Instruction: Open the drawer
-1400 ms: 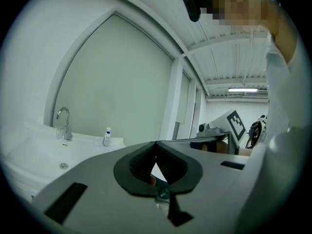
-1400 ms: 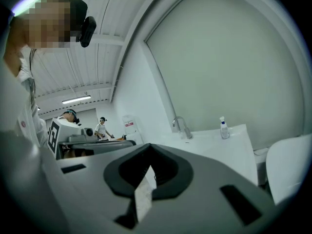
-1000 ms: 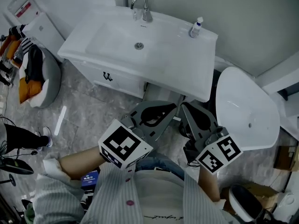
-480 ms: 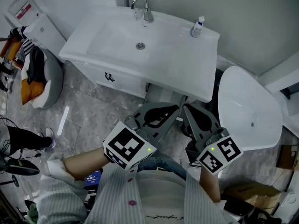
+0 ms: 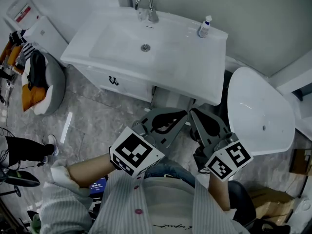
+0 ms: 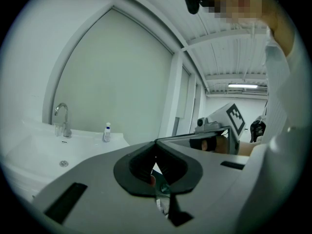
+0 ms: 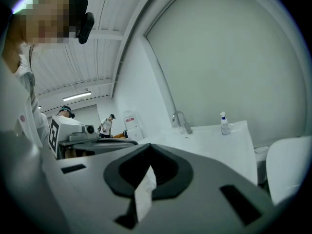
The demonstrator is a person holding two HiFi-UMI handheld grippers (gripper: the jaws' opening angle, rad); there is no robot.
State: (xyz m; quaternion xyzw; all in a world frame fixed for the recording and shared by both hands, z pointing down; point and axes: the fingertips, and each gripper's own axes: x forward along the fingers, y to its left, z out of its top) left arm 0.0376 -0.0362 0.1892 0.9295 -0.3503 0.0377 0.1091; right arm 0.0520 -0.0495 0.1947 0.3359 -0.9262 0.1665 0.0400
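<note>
My left gripper [image 6: 156, 143] has its two grey jaws pressed together at the tips, with nothing between them. My right gripper [image 7: 148, 146] is closed the same way and also empty. From the head view, both sit side by side close to my body, tips nearly meeting and pointing toward the far wall. Each carries a white cube with black square markers [image 5: 134, 152].

The flat white drawer front [image 5: 122, 84] is on the vanity under the basin, far and to the left of the left gripper's tips. It is shut flush and well apart from both tools. It has a small black mark [image 5: 113, 80] (a handle or a logo, I cannot tell which).

Above it is the white rectangular ceramic basin [image 5: 122, 38], with a chrome tap [image 5: 146, 4] at its far edge. A small clear bottle with a blue cap [image 5: 204, 28] stands at the far right corner.

A white oval toilet lid [image 5: 258, 116] is to the right. At the far left, a white box has a red label [image 5: 23, 11] too small to read.
</note>
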